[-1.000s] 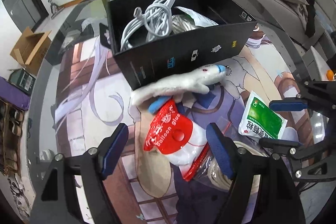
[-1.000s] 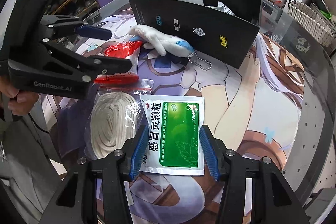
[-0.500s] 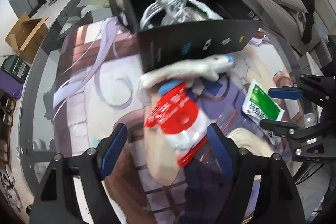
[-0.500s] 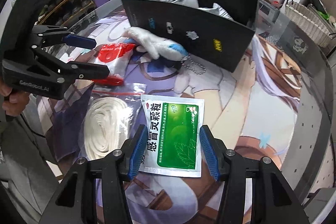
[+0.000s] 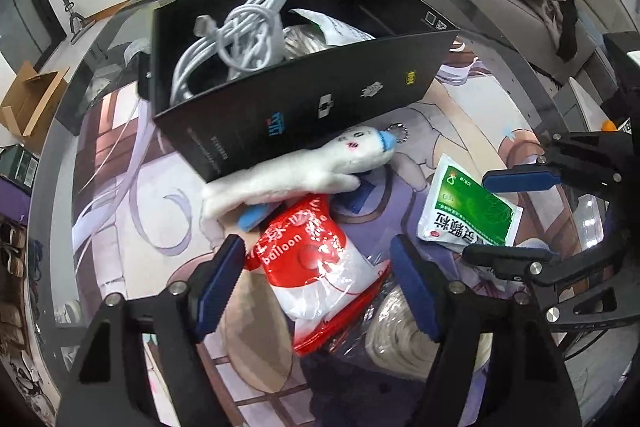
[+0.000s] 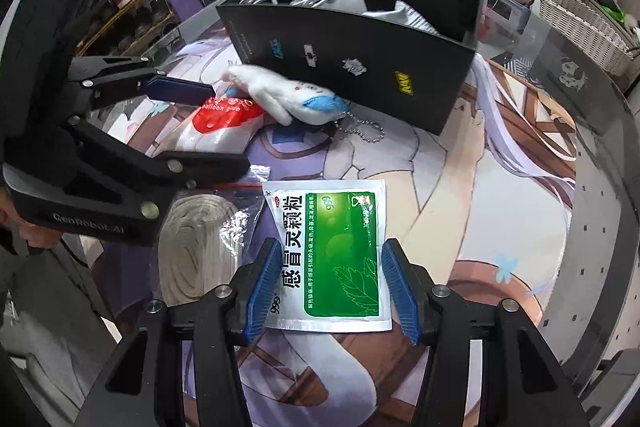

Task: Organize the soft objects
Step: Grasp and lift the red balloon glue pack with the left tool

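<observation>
Right wrist: green sachet (image 6: 338,255) lies between the opening right claw's (image 6: 330,285) pads.

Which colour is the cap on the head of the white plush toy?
Light blue. The plush toy shows it best in the right wrist view.

The rope coil (image 5: 404,331) lies partly hidden under the balloon-glue bag (image 5: 320,267).
</observation>
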`<state>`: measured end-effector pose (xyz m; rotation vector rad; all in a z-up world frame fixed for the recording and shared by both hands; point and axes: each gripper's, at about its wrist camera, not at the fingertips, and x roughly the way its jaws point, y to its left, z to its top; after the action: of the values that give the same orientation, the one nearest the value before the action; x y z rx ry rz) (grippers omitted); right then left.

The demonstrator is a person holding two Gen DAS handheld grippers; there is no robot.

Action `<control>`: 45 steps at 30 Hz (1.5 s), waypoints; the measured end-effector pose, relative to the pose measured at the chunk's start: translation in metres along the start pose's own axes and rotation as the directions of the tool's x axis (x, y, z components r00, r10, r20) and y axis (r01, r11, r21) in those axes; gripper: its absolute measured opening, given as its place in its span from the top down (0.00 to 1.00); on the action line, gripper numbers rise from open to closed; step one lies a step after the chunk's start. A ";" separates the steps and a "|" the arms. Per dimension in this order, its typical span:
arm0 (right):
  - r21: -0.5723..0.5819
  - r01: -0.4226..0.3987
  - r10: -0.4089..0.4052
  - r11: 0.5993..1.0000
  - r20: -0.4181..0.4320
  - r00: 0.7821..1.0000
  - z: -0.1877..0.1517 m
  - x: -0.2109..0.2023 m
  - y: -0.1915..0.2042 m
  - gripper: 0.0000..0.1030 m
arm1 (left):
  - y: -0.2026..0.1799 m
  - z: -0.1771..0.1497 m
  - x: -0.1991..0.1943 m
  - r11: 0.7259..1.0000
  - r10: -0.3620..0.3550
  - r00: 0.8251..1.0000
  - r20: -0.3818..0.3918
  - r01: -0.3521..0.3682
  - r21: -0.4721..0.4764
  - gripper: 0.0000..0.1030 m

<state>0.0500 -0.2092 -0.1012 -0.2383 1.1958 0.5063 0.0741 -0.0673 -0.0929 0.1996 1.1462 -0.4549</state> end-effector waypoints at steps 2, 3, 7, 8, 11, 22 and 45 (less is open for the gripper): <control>-0.016 0.010 -0.010 1.000 0.002 1.000 0.000 0.002 0.002 0.40 | 0.007 -0.003 -0.002 1.000 0.004 1.000 0.002 -0.004 -0.005 0.32; -0.020 0.015 -0.015 1.000 0.006 1.000 0.001 0.002 0.003 0.39 | 0.011 -0.006 -0.004 1.000 0.012 1.000 0.002 -0.012 -0.007 0.31; -0.024 0.035 -0.034 0.999 0.006 0.999 0.003 0.005 0.006 0.37 | 0.024 -0.015 -0.005 0.997 0.071 0.997 -0.001 -0.071 0.003 0.25; -0.027 0.043 -0.043 0.999 0.004 0.999 0.006 0.007 0.008 0.37 | 0.027 -0.018 -0.006 0.997 0.072 0.997 -0.005 -0.072 -0.001 0.25; -0.033 0.064 -0.064 0.997 0.003 0.998 0.010 0.011 0.011 0.36 | 0.034 -0.022 -0.006 0.998 0.063 0.998 -0.019 -0.064 -0.015 0.24; -0.028 0.080 -0.080 0.996 0.008 0.997 0.021 0.019 0.011 0.33 | 0.014 -0.004 0.003 0.994 0.082 0.996 -0.019 -0.081 0.073 0.25; -0.013 0.089 -0.089 0.996 0.003 0.996 0.023 0.020 0.004 0.33 | 0.055 -0.020 -0.004 0.999 0.010 0.999 -0.044 -0.012 -0.038 0.47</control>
<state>0.0722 -0.1911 -0.1113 -0.3011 1.1748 0.4371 0.0810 -0.0094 -0.1011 0.1828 1.1952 -0.4203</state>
